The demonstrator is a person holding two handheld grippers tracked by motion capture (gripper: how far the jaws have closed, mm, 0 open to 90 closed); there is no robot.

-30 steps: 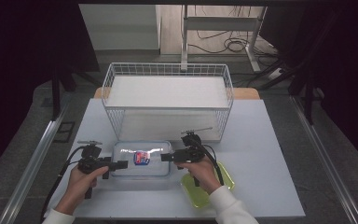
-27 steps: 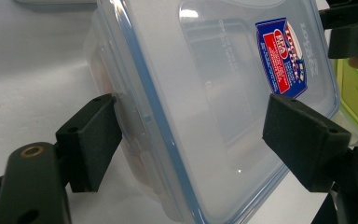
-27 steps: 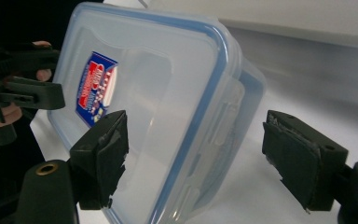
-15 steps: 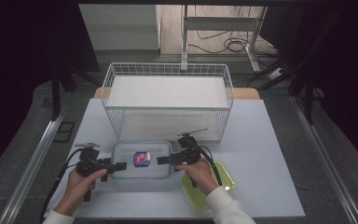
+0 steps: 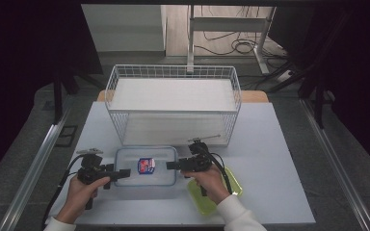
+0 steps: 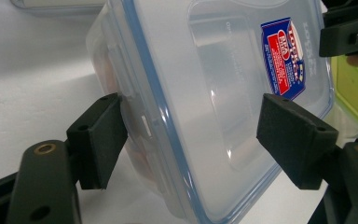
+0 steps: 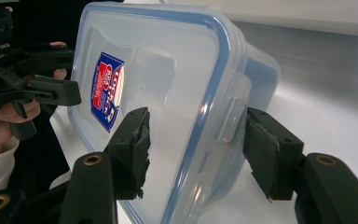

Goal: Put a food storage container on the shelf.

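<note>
High view: white table (image 5: 270, 144); wire basket (image 5: 173, 103) at its far half. In front of the basket, a clear lidded container (image 5: 146, 166) with blue rim and red-blue label lies flat on the table. Left gripper (image 5: 121, 174) comes in at the container's near left corner, right gripper (image 5: 172, 165) at its right edge; each held in a hand. A yellow-green lid (image 5: 231, 185) lies under the right hand, just beside the container.

Left gripper view: container (image 6: 223, 93) sits between the two black jaws, which are spread wide. One jaw is at the side wall by a latch tab, touching or nearly so; the other stands over the lid, apart from it. No firm hold seen. Right gripper (image 6: 349, 35) at the far edge; yellow-green lid (image 6: 354, 93) beyond.

Right gripper view: jaws wide apart, straddling the container's (image 7: 168, 93) latched edge; one pad over the lid, the other by the latch tab, contact unclear. Left gripper (image 7: 51, 91) and its hand (image 7: 4, 116) at the far side
</note>
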